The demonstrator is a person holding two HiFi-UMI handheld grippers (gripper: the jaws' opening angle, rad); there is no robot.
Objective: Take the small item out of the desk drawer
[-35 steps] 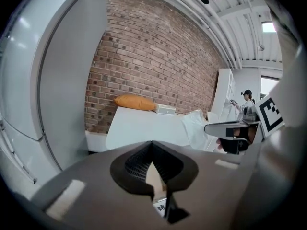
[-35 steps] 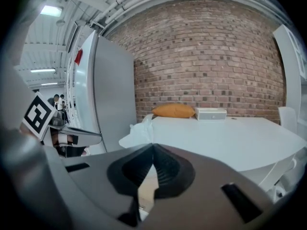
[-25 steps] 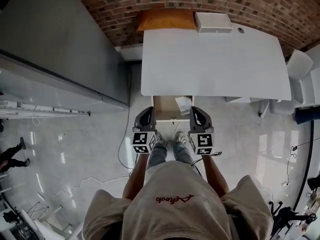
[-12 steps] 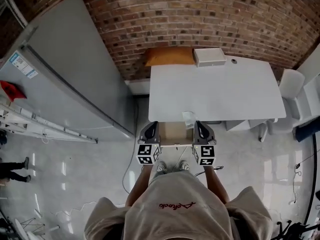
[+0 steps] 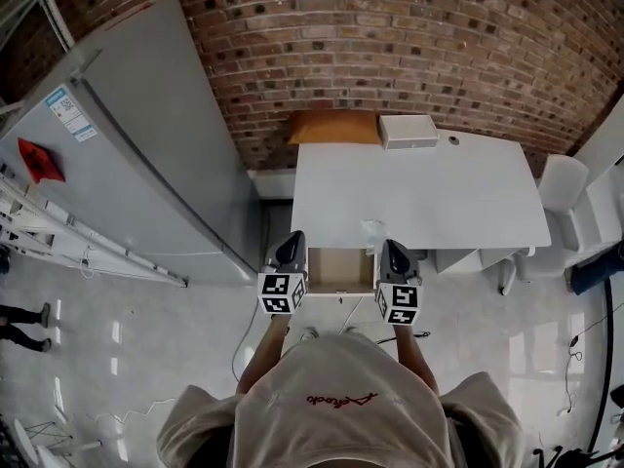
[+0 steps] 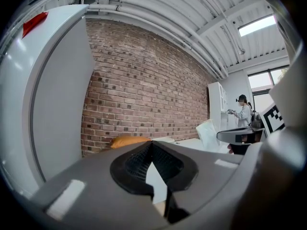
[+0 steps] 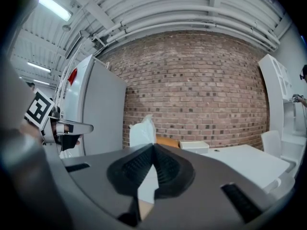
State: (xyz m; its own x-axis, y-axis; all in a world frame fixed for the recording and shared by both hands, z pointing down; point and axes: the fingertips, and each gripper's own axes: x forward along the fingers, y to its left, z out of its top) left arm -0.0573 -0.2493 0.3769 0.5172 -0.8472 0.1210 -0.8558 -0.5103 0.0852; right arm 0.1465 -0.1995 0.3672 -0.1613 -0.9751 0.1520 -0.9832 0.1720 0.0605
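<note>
Small item [image 5: 370, 230]: where is it?
— On the white bench [image 5: 429, 188], close to the front edge, just behind the right corner of the open drawer [image 5: 339, 269]. It is out of the drawer. In the right gripper view it stands upright, white and crumpled [image 7: 142, 128].
— What's in the drawer?
— Only its bare tan bottom shows from the head view.
— The left tool [image 5: 292, 243]?
— Held at the drawer's left side. Its jaws are pressed together at the tips with nothing between them [image 6: 152, 145].
— And the right tool [image 5: 388, 247]?
— At the drawer's right side, near the item but apart from it. Jaws pressed together too, pinching nothing [image 7: 153, 147].
— Anything else on the bench?
— At the far edge, against the brick wall [image 5: 390, 37], an orange cushion-like thing [image 5: 334, 127] with a flat white box [image 5: 408, 130] just beside it.
</note>
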